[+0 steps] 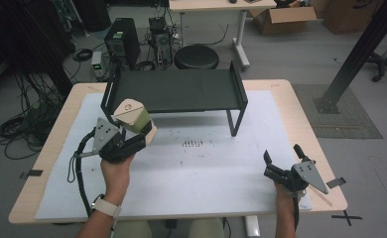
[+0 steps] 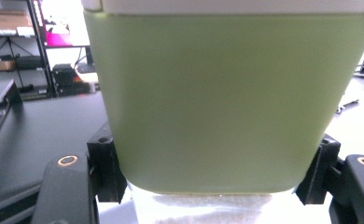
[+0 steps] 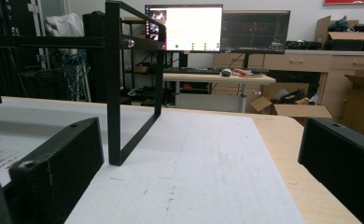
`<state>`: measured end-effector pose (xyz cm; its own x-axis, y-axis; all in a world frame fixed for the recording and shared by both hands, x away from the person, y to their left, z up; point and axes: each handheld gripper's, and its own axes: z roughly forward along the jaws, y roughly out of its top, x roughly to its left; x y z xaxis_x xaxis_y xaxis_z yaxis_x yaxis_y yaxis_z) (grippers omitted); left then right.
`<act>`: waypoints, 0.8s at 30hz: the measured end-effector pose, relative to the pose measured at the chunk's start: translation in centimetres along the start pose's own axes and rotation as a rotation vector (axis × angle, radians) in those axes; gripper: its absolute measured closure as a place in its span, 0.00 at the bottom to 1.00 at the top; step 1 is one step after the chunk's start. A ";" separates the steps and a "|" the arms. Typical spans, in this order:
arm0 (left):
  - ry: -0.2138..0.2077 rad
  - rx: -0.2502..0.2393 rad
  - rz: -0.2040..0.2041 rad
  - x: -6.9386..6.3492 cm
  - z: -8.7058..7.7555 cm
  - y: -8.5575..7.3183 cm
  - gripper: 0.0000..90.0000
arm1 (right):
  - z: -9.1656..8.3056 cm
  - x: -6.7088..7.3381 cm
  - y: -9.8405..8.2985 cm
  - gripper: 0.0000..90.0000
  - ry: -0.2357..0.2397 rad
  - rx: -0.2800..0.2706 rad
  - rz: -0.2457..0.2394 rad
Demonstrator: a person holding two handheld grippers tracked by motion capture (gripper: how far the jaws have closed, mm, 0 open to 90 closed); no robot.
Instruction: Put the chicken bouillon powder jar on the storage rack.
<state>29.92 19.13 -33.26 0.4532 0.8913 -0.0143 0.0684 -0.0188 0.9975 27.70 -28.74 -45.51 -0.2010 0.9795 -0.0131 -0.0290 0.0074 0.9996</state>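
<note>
A: Starting at the left: what's your left gripper (image 1: 132,133) doing?

B: You're holding the green container (image 1: 133,115) w/ it, jaws clamped on both sides low on the body, as the left gripper view shows (image 2: 231,107). It's lifted off the white mat (image 1: 191,168), tipped a bit, just in front of the black shelf rack's (image 1: 181,89) left end.

A: So how far along are you?

B: Pick-up looks done, I'd say. Placing isn't: the rack top is bare and the container isn't resting on anything yet.

A: And the right side?

B: Your right gripper (image 1: 282,158) is sitting low near the mat's right edge, jaws spread wide, holding nothing. The rack's front leg (image 3: 114,93) is standing ahead of it, well apart.
</note>
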 end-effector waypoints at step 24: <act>-0.022 -0.067 0.014 0.6 4.4 6.3 0.33 | 0.0 0.0 0.0 0.00 0.001 -0.003 0.003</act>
<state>34.49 17.56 -27.27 0.4730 0.8810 -0.0014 0.0032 -0.0001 1.0000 27.68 -28.79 -45.52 -0.2017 0.9794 -0.0101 -0.0310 0.0040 0.9995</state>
